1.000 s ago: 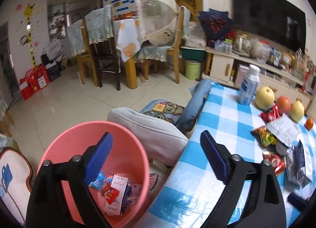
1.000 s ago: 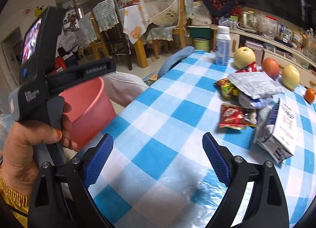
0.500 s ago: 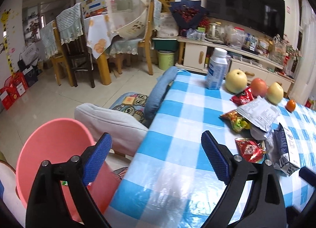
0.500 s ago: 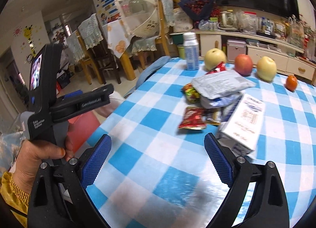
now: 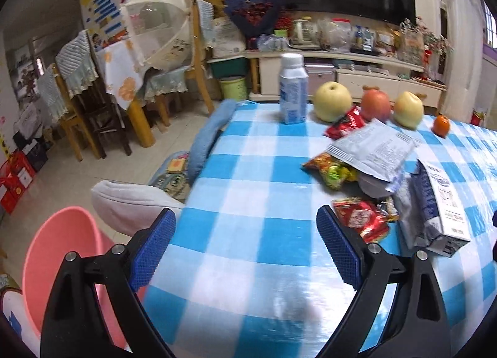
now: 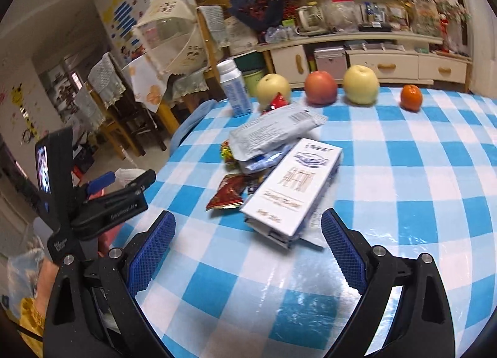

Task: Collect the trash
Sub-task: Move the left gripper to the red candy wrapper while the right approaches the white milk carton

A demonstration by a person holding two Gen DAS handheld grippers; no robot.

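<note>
We see the trash heaped ahead of both grippers: a white milk carton [image 6: 293, 190] lying flat, a grey foil pouch [image 6: 273, 131] on top, and a red snack wrapper [image 6: 228, 192] just ahead of our right gripper [image 6: 248, 252], whose jaws stand wide with nothing between them. Our left gripper [image 5: 245, 249] is likewise wide. The blue-checked tablecloth [image 6: 403, 171] carries fruit beyond; a pink bin [image 5: 52, 252] sits left, below the table edge.
</note>
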